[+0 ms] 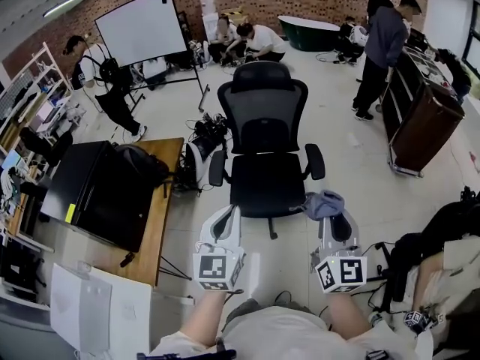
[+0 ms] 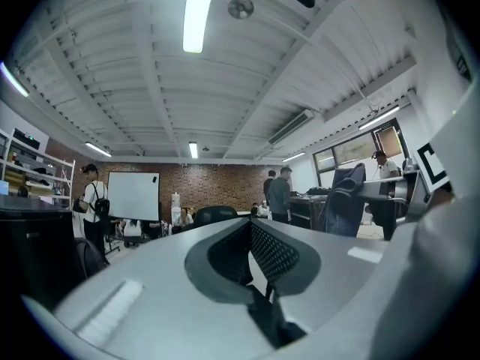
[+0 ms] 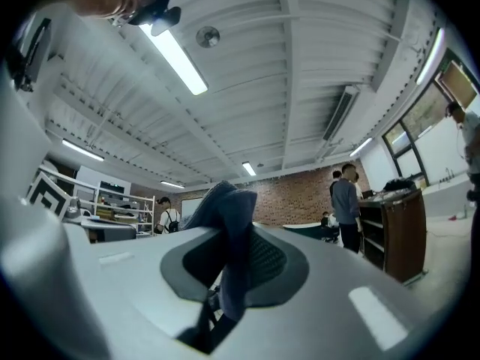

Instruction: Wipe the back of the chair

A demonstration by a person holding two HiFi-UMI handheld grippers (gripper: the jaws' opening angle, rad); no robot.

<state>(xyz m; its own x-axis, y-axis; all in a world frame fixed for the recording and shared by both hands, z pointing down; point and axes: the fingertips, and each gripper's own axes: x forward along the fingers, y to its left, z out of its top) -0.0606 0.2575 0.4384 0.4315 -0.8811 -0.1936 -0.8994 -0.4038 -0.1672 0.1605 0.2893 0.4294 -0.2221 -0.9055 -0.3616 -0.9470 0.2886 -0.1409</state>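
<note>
The black mesh office chair [image 1: 264, 137] stands in the middle of the floor, its seat turned toward me and its backrest on the far side. In the head view my left gripper [image 1: 227, 220] is held low just short of the seat's front left, shut and empty. My right gripper [image 1: 334, 217] sits off the seat's front right corner, shut on a blue-grey cloth [image 1: 323, 203] that bunches above its tips. In the right gripper view the cloth [image 3: 233, 220] hangs over the right gripper [image 3: 229, 280]. Past the left gripper [image 2: 253, 259], the chair's top [image 2: 214, 215] shows.
A wooden desk [image 1: 163, 223] with a black case [image 1: 94, 193] is to my left. A whiteboard [image 1: 142, 25] and several people fill the back. A dark cabinet [image 1: 420, 122] stands at right; dark bags [image 1: 442, 235] lie near my right side. Cables [image 1: 206, 130] lie left of the chair.
</note>
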